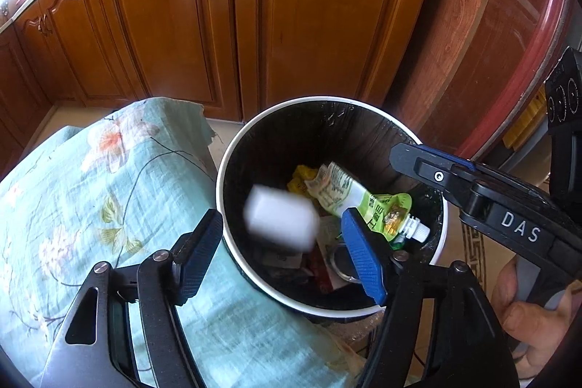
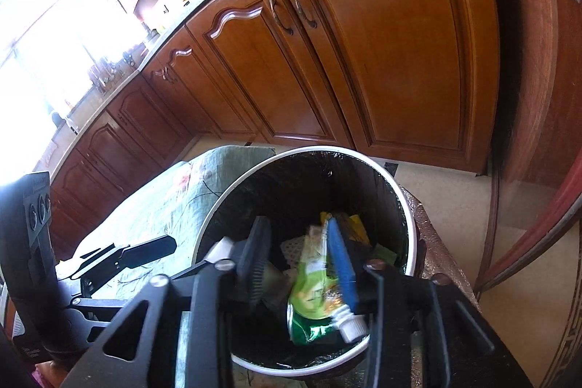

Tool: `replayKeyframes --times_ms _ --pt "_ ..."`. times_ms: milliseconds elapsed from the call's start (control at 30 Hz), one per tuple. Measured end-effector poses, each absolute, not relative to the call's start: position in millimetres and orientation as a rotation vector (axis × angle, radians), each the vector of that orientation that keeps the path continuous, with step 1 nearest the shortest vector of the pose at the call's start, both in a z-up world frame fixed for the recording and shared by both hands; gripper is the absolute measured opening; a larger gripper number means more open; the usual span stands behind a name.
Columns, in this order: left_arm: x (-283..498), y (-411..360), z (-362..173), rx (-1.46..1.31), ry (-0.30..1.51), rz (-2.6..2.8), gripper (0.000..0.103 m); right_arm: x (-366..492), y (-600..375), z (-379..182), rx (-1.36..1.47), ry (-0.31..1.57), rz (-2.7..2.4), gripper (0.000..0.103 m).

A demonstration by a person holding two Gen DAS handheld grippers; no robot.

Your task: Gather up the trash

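Over the bin, close up: both grippers hang above the white trash bin (image 1: pixel 438 244), which has a black bag inside.
Left gripper (image 1: pixel 283 242): its fingers are spread wide and nothing is pinched between them.
White thing (image 1: pixel 280 219): a blurry white lump sits between the left fingers, loose and touching neither; it looks like it is falling into the bin.
Right gripper (image 2: pixel 300 260): its fingers are apart too.
Green pouch (image 2: pixel 313 293): it lies against the blue finger but is not squeezed; it looks let go, tipping into the bin.
Bin inside: yellow wrappers (image 1: pixel 300 179) and other scraps lie at the bottom.
Beside the bin: a flowery blue-green cloth (image 1: pixel 91 188) with no trash seen on it.
Far back: brown cupboard doors (image 1: pixel 291 17).
How far along: two pieces are going in now; more trash may be out of sight.
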State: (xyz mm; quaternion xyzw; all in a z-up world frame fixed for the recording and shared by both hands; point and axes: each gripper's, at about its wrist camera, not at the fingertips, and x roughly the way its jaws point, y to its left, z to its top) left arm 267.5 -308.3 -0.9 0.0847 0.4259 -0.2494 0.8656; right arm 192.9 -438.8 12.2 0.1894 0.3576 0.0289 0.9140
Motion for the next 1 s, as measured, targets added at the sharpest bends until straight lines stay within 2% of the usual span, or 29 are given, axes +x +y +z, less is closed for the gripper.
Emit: replayKeyframes --times_ms 67,233,333,400,500,733,1000 --pt "264.3 -304.5 0.8 0.178 0.882 -0.519 0.070 187.2 -438.1 13.7 0.399 0.722 0.058 0.044" --pt "252.6 -289.5 3.5 0.144 0.877 -0.519 0.070 170.9 -434.6 20.6 0.418 0.677 0.063 0.061" --pt "243.8 -274.8 5.5 0.102 0.872 -0.517 0.070 157.3 -431.1 28.2 0.437 0.630 0.060 0.074" --pt "235.5 -263.0 6.7 0.066 0.871 -0.518 0.070 145.4 -426.4 31.7 0.444 0.600 0.065 0.087" --pt "220.1 -242.2 7.6 0.008 0.861 -0.510 0.073 128.5 -415.2 35.3 0.436 0.566 0.067 0.096" --pt "180.0 -190.7 2.7 -0.128 0.851 -0.503 0.077 80.2 -384.8 33.4 0.437 0.497 0.046 0.101" --pt "122.6 -145.1 -6.6 -0.146 0.762 -0.445 0.078 39.9 -343.5 26.8 0.325 0.479 0.025 0.102"
